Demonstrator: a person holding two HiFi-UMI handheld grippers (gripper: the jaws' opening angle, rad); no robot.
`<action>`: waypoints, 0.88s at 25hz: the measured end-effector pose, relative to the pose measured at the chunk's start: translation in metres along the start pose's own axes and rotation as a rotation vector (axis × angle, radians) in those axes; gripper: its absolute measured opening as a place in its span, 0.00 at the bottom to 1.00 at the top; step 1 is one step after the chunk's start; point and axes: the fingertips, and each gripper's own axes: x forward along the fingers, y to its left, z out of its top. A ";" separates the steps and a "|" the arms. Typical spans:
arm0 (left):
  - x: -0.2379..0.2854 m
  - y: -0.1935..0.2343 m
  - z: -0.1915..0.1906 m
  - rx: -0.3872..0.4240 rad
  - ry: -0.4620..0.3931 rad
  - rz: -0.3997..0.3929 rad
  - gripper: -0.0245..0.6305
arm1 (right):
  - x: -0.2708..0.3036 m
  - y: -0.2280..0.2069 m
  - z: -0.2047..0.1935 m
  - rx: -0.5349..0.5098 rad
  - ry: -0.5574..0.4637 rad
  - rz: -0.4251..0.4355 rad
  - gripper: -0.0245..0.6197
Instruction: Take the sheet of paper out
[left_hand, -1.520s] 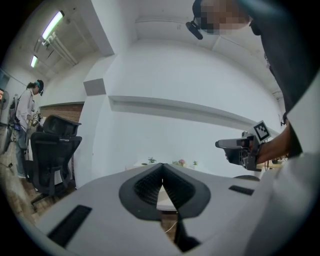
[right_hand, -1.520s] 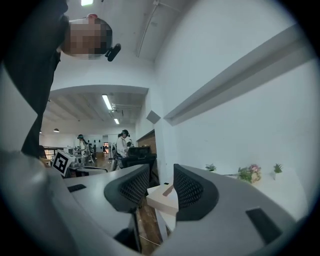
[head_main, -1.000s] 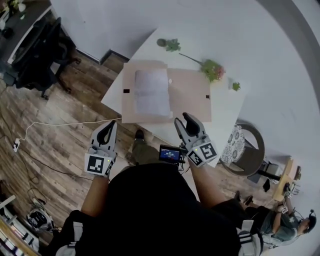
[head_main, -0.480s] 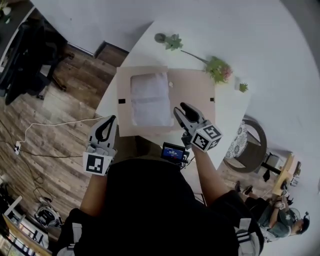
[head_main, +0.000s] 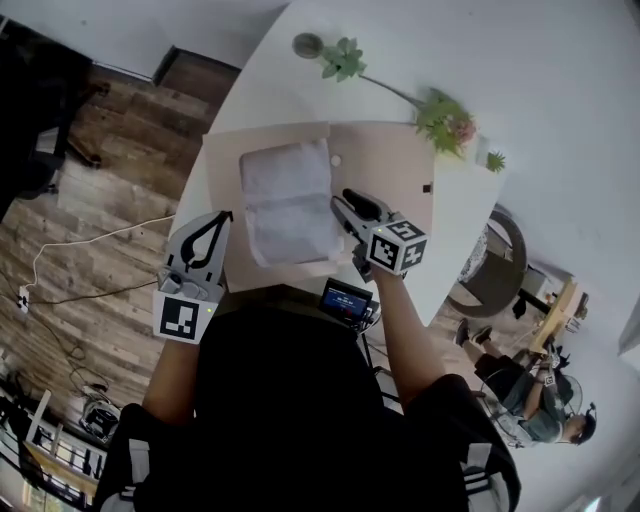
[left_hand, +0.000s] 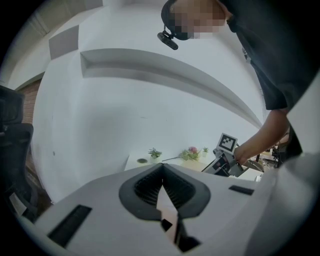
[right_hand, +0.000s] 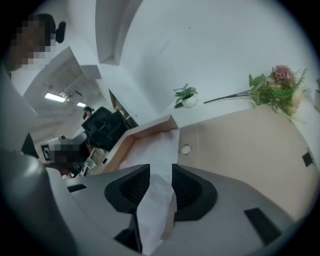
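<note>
**Sheet of paper** (head_main: 288, 205): white and crinkled, it is lying in the left half of the open cardboard box (head_main: 385, 170). The box is sitting on the white table (head_main: 462, 235) at its near-left corner. The sheet's long axis is running from the table's near edge toward its far edge.

**Right gripper** (head_main: 345, 202): we are holding it over the sheet's right-hand long edge, toward the near end, where the sheet meets the box's centre fold. Its own view is showing the jaws a narrow gap apart, with the white paper filling the gap between the ribbed pads (right_hand: 181, 186). We are reading this as straddling the paper's edge, with the pinch not yet made.

**Left gripper** (head_main: 218, 222): we are carrying it off the table's near-left corner, clear of the box. Its jaws are meeting at the tips with nothing between them.

**Governing relation:** the sheet is lying to the left of the right gripper's jaws and directly beneath them, its length running along the jaw line, not across it. The right gripper is much the nearer tool. We are judging that the next move calls for closing on this right edge, then lifting up and toward the near edge, so the sheet peels clear of the box's left wall without tearing.
</note>
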 end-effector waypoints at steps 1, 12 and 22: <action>0.005 0.001 -0.002 0.009 0.009 -0.014 0.04 | 0.003 -0.002 -0.004 -0.009 0.026 -0.015 0.26; 0.042 0.005 -0.013 -0.017 0.026 -0.093 0.04 | 0.028 -0.015 -0.013 0.000 0.131 -0.052 0.22; 0.044 0.005 -0.020 -0.024 0.038 -0.095 0.04 | 0.036 -0.021 -0.021 -0.139 0.223 -0.138 0.12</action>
